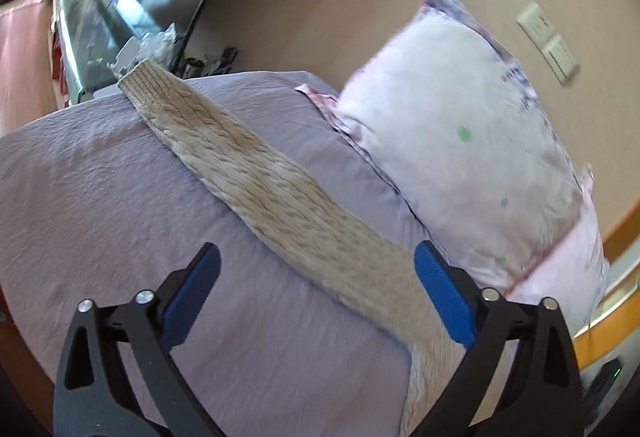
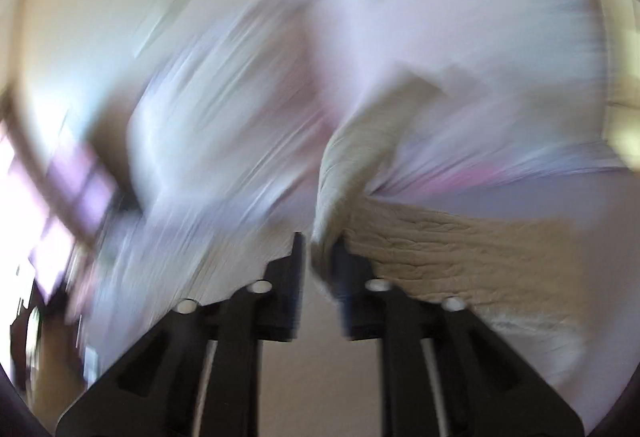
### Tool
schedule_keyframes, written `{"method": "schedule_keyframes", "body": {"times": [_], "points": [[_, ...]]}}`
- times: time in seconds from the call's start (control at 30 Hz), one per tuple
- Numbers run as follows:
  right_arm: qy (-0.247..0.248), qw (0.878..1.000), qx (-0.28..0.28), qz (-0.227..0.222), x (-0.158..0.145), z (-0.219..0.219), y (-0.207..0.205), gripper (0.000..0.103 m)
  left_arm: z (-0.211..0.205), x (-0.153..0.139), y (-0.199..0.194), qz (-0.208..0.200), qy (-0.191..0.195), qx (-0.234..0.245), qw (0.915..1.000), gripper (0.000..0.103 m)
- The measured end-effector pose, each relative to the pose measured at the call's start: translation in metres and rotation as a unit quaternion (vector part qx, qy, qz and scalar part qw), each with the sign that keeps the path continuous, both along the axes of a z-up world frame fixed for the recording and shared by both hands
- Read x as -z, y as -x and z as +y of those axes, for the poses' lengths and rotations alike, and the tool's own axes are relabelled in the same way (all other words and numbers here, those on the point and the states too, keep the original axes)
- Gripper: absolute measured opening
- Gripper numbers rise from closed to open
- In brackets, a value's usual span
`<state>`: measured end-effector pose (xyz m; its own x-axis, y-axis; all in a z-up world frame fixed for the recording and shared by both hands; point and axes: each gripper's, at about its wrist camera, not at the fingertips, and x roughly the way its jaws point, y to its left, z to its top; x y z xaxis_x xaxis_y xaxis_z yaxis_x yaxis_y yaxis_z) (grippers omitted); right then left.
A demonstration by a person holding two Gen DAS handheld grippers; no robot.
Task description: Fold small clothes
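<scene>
A long beige cable-knit garment [image 1: 256, 173] lies stretched across a lilac bedsheet [image 1: 100, 197] in the left wrist view, running from the far left toward the near right. My left gripper [image 1: 316, 277] is open above its near part, with the knit passing under the right blue pad [image 1: 444, 297]. In the blurred right wrist view, my right gripper [image 2: 320, 249] is shut on a lifted fold of the same beige knit [image 2: 440, 249], which trails off to the right.
A pink-white pillow [image 1: 460, 157] leans against the wall behind the knit. A glass tank or cabinet [image 1: 120, 9] stands beyond the bed's far edge. Wall switches [image 1: 548, 41] are at the upper right. The pillow fills the blurred right wrist view [image 2: 440, 17].
</scene>
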<state>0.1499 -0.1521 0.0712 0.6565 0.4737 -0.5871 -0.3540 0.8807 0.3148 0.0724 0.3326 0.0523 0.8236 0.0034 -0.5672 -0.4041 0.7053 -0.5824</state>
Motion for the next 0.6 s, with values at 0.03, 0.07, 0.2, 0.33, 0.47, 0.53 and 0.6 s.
{"method": "schedule_keyframes", "body": {"times": [0.03, 0.07, 0.2, 0.33, 0.47, 0.53, 0.6], "points": [[0.02, 1.0, -0.018, -0.003, 0.009, 0.022, 0.008, 0.056, 0.003, 0.001, -0.004, 0.003, 0.0, -0.006, 1.0, 0.09], [0.028, 0.999, -0.019, -0.014, 0.01, 0.027, 0.012, 0.058, 0.008, 0.002, -0.006, 0.005, -0.001, -0.013, 0.9999, 0.09], [0.006, 0.998, 0.037, -0.059, -0.006, -0.007, 0.031, 0.089, 0.037, 0.012, -0.011, 0.012, 0.023, -0.044, 0.9987, 0.086], [-0.015, 0.992, 0.116, -0.053, -0.016, -0.069, 0.036, 0.09, 0.069, 0.029, -0.016, 0.018, 0.079, -0.073, 0.994, 0.073], [-0.047, 0.984, 0.168, -0.028, -0.003, -0.113, 0.054, 0.09, 0.092, 0.046, -0.019, 0.021, 0.13, -0.097, 0.9865, 0.063], [-0.062, 0.981, 0.18, -0.02, 0.004, -0.12, 0.059, 0.09, 0.1, 0.05, -0.02, 0.018, 0.136, -0.108, 0.9846, 0.054], [-0.073, 0.979, 0.192, -0.017, 0.01, -0.128, 0.064, 0.09, 0.11, 0.055, -0.023, 0.009, 0.154, -0.113, 0.9815, 0.049]]}}
